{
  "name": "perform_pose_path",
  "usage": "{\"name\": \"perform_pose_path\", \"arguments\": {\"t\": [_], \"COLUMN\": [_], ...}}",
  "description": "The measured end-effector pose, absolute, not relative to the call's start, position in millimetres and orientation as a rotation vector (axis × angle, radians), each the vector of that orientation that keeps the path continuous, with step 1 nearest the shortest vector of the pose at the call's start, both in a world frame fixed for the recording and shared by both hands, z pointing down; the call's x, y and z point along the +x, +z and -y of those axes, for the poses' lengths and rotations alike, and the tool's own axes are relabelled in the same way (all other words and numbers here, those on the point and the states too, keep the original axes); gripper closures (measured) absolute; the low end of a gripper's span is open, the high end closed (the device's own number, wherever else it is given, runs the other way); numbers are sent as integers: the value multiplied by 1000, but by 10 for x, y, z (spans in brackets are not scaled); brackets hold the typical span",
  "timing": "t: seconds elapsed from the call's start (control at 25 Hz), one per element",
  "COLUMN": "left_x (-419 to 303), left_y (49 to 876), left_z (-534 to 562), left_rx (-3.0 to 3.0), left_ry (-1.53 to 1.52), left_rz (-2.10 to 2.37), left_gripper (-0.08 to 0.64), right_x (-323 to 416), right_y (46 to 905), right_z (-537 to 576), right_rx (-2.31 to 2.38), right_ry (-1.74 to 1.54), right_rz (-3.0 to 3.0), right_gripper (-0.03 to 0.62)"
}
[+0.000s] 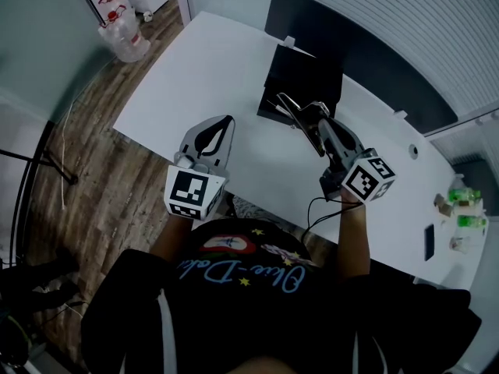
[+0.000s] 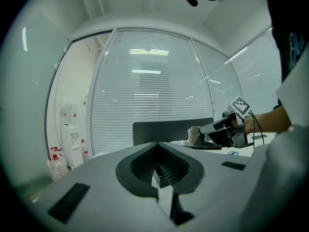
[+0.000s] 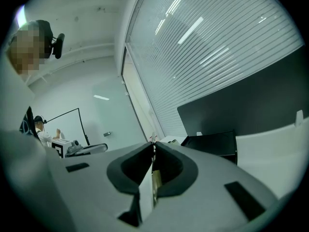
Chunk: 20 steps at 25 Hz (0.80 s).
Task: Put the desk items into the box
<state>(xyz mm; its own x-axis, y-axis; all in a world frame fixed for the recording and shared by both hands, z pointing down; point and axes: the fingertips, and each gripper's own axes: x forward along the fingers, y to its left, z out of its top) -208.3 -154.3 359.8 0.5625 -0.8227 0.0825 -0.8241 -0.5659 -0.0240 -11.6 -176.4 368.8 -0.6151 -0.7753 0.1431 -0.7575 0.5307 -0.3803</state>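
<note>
Desk (image 1: 199, 76) white | floor (image 1: 109, 185) (wood planks) | blinds (image 1: 382, 10) behind black box (image 1: 306, 78)

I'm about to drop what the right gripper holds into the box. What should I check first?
1. Right gripper grip on the pale item: ok, jaws closed on it.
2. Black box open: ok, it looks open at the top.
3. Item over the opening: cannot tell; the head view puts it at the box's near edge.
4. Left gripper out of the way: ok, shut, empty, apart from the box.
5. Desk finished: not ok, small items lie at its right end.
</note>
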Motion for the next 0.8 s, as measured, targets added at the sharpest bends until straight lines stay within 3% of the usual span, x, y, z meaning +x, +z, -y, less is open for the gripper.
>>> {"name": "perform_pose_path", "arguments": {"t": [0.8], "left_x": [-2226], "left_y": [3761], "left_z": [1898], "left_rx": [2670], "left_ry": [206], "left_rz": [1530], "left_gripper": [552], "right_x": [-71], "right_y": [3947], "right_z": [2298], "right_rx": [-1311], "right_ry": [-678], "right_rz": [-2822], "right_gripper": [563]}}
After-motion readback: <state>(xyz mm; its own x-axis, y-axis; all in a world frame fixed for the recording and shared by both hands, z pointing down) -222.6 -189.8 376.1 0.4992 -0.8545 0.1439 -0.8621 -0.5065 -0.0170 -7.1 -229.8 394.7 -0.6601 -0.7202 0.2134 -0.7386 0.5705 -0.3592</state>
